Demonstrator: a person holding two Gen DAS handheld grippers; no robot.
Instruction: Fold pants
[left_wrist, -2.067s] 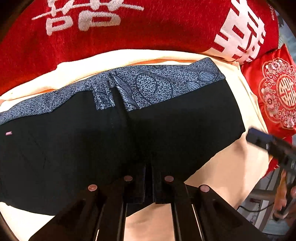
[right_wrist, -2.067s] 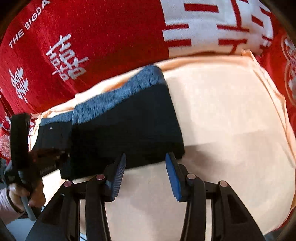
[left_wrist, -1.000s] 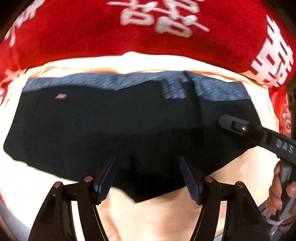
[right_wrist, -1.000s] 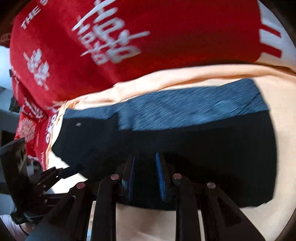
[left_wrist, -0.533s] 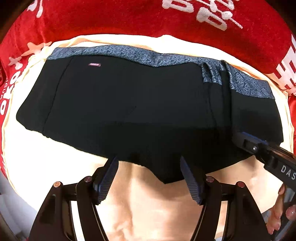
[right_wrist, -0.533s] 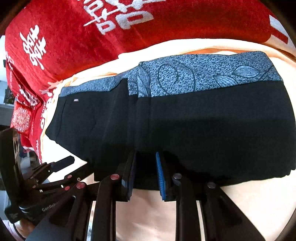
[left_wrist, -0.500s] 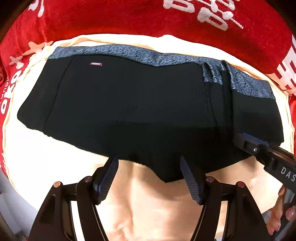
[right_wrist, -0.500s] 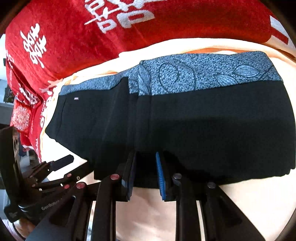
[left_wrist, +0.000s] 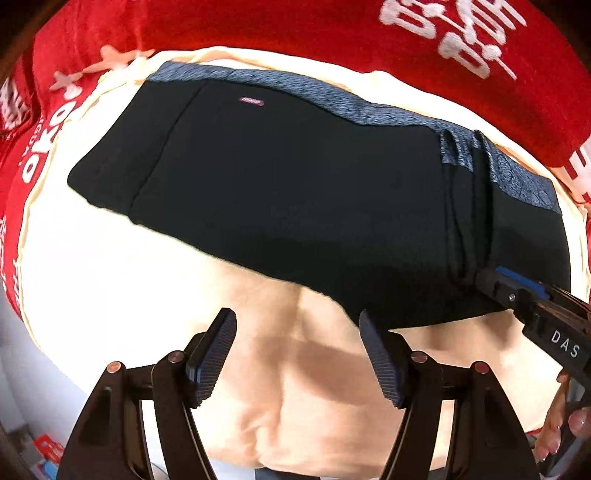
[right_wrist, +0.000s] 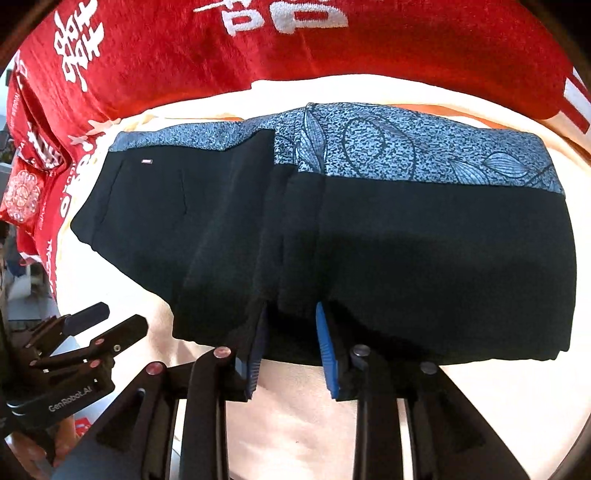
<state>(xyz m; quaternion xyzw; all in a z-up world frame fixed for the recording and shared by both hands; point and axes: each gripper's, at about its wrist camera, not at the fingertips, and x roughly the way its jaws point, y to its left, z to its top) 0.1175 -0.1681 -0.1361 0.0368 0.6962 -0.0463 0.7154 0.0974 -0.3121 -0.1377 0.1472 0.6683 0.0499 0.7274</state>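
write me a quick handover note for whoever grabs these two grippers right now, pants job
Left gripper: open, empty, above the cream cloth at the near edge of the pants.
Right gripper: jaws opening, a bunched ridge of the pants' near hem between them.
Pants: spread crosswise on the cream cloth, patterned waistband at the far side, red blanket beyond.
Done: pants laid out.
Left: smooth the ridge, then fold.

We see our right gripper (right_wrist: 291, 350) opening, its fingers (right_wrist: 327, 350) astride the near edge of the black pants (right_wrist: 406, 258).
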